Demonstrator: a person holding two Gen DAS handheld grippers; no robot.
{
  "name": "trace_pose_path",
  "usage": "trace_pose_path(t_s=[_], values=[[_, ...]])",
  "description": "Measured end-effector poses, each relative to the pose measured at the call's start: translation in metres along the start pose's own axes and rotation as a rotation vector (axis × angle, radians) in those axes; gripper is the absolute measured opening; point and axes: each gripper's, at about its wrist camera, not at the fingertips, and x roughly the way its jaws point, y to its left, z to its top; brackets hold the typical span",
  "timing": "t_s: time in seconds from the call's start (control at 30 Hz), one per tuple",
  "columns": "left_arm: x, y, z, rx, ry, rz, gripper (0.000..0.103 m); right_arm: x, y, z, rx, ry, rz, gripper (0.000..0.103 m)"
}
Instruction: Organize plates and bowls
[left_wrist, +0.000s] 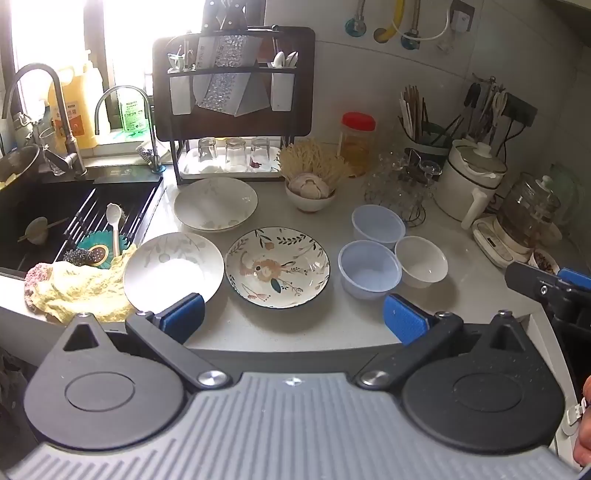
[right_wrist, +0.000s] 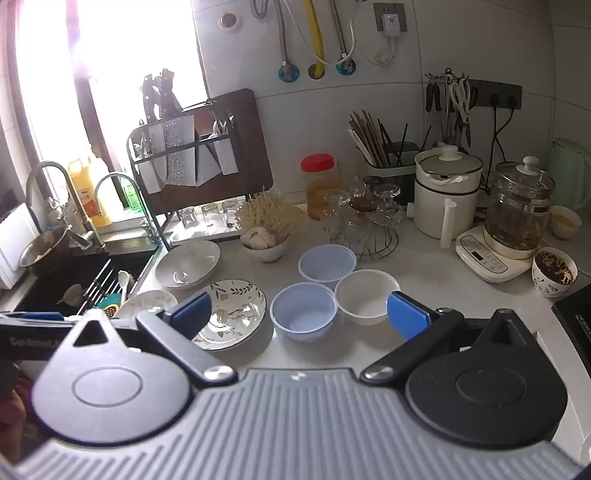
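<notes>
The floral plate (left_wrist: 277, 266) sits mid-counter and serves as the landmark. Far to its left is the sink (left_wrist: 22, 206), with a white spoon (left_wrist: 113, 225) on the rack inside it. A yellow cloth (left_wrist: 77, 288) lies at the sink's edge, left of the floral plate. On the cloth's right edge rests a pale plate (left_wrist: 173, 269), just left of the floral plate and nearly touching it. Behind the floral plate and a little left stands a second pale plate (left_wrist: 216, 203), in front of the rack (left_wrist: 229, 110) that holds upturned glasses. Behind the floral plate to the right is a small bowl (left_wrist: 310, 194) holding garlic.

Right of the floral plate come three bowls in a tight cluster: a blue bowl (left_wrist: 369, 269) nearest, a second blue bowl (left_wrist: 377, 226) behind it, and a white bowl (left_wrist: 421, 261) furthest right, its rim touching the near blue one. Further right stand a white pot (left_wrist: 469, 181) and a glass kettle (left_wrist: 528, 214).

The left gripper (left_wrist: 294, 317) hovers over the counter's front edge, below the floral plate, jaws spread wide and empty. The right gripper (right_wrist: 301, 312) hangs above the near blue bowl (right_wrist: 303, 311), right of the floral plate (right_wrist: 232, 314), jaws likewise wide apart, grasping nothing.
</notes>
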Motion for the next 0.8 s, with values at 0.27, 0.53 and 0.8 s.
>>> trace_pose_path(t_s=[0.27,0.53,0.8], values=[[-0.001,0.0,0.007,0.001,0.006,0.003,0.103,0.0,0.001,-0.001,0.006,-0.009,0.003,0.103],[-0.006,0.008,0.006,0.0,0.002,0.0,0.103,0.002,0.006,-0.005,0.0,0.004,0.012,0.103],[-0.005,0.011,0.002,-0.007,-0.003,-0.001,0.103,0.003,0.011,-0.003,-0.005,0.001,0.016,0.103]])
